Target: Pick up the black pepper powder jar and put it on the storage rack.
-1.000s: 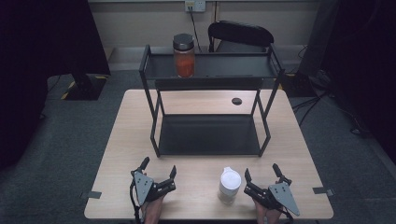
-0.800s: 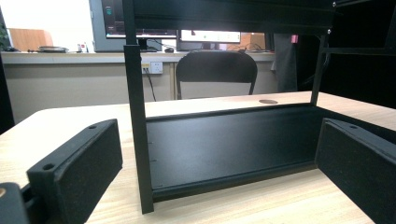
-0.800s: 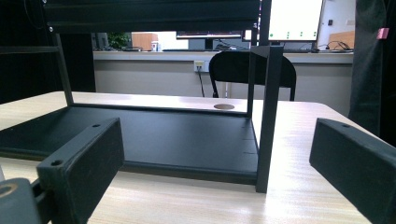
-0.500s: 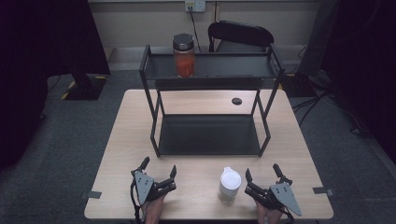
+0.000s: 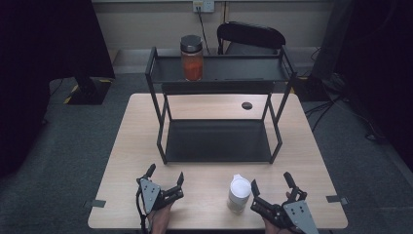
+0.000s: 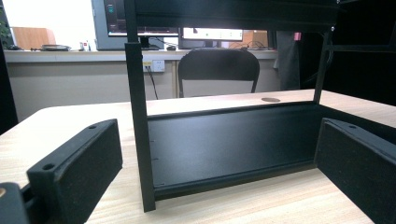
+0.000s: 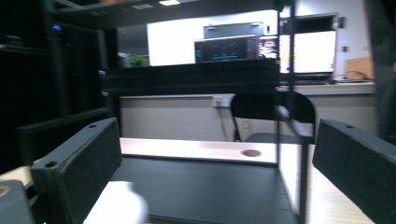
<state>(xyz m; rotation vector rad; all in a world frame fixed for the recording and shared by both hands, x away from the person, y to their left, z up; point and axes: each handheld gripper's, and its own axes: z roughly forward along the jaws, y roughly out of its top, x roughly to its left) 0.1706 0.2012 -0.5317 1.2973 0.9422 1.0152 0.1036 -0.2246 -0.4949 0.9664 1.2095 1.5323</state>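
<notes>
Nearby, cylindrical white-lidded jar [image 5: 239,193]

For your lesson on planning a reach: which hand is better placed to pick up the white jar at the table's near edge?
The right. Its tongs stand open right beside the white jar, with nothing between them. The left tongs, also open, sit farther off across bare table, so they would likely need a longer sideways reach.

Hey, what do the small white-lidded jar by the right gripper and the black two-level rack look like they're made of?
The small white-lidded jar looks like frosted plastic, possibly glass: pale translucent body, matte white cap. The black two-level rack looks like painted metal: thin square posts, flat sheet shelves with a dull satin sheen.
</notes>
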